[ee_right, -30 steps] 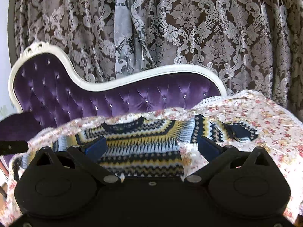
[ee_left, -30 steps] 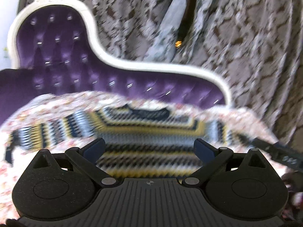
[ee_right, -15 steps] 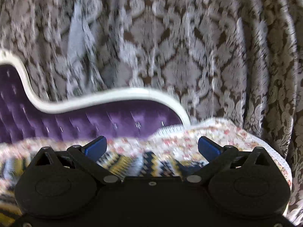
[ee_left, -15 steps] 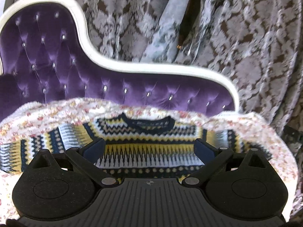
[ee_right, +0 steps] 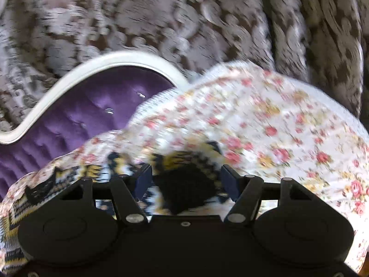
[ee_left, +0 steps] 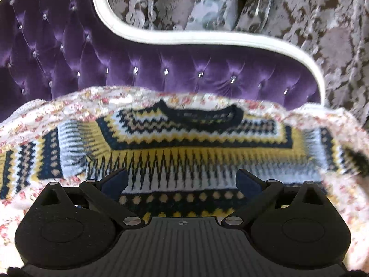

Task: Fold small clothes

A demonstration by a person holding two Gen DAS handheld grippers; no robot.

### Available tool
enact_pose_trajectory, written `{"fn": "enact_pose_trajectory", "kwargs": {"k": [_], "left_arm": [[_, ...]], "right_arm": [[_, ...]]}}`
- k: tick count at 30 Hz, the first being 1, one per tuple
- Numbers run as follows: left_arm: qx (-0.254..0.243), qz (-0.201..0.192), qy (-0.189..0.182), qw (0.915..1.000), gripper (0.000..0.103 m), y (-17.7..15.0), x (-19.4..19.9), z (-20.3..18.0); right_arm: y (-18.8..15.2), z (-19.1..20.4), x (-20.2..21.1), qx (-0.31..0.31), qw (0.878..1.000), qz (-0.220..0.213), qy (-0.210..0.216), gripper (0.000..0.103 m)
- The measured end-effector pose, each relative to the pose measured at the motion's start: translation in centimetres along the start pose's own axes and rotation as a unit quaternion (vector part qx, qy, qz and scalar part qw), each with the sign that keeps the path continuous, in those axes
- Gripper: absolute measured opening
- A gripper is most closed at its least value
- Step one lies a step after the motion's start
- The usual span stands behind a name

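A small zigzag-patterned sweater [ee_left: 184,143] in navy, yellow and pale blue lies flat, front up, on a floral cloth [ee_left: 34,120] over the sofa seat. My left gripper [ee_left: 182,181] is open and empty, low over the sweater's lower body. My right gripper [ee_right: 185,180] is at the sweater's right sleeve; the dark navy cuff [ee_right: 186,189] sits between its blue fingers, which are partly closed around it with gaps on both sides. The right wrist view is blurred.
A purple tufted sofa back [ee_left: 161,69] with a white frame [ee_left: 207,39] rises behind the seat. Patterned brown and silver curtains [ee_left: 322,23] hang behind. The floral cloth [ee_right: 276,120] spreads to the right past the sleeve.
My right gripper has swung right and down to the sleeve cuff, and its fingers have narrowed around it. My left gripper has moved closer to and lower over the sweater body.
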State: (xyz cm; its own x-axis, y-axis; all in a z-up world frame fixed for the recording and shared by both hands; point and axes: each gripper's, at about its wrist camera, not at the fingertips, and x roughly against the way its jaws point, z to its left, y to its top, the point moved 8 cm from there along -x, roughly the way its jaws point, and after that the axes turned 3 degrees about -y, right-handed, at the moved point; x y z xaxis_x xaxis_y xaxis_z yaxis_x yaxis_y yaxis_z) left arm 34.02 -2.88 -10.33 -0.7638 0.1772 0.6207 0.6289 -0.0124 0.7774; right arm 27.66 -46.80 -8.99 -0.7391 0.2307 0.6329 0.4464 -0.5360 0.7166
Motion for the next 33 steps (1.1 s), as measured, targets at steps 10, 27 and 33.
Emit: {"fn": "enact_pose_trajectory", "kwargs": {"k": [10, 27, 33], "left_arm": [[-0.029, 0.022, 0.036, 0.9987, 0.103, -4.8, -4.5, 0.9], [-0.025, 0.005, 0.037, 0.9990, 0.103, -4.9, -4.4, 0.8], [-0.026, 0.004, 0.038, 0.9990, 0.103, -5.0, -4.5, 0.9]], "right_arm": [[-0.8, 2.3, 0.0, 0.106, 0.993, -0.058, -0.017, 0.067], [-2.3, 4.1, -3.7, 0.128, 0.991, 0.030, -0.005, 0.021], [0.6, 1.7, -1.6, 0.022, 0.999, 0.038, 0.030, 0.014]]}}
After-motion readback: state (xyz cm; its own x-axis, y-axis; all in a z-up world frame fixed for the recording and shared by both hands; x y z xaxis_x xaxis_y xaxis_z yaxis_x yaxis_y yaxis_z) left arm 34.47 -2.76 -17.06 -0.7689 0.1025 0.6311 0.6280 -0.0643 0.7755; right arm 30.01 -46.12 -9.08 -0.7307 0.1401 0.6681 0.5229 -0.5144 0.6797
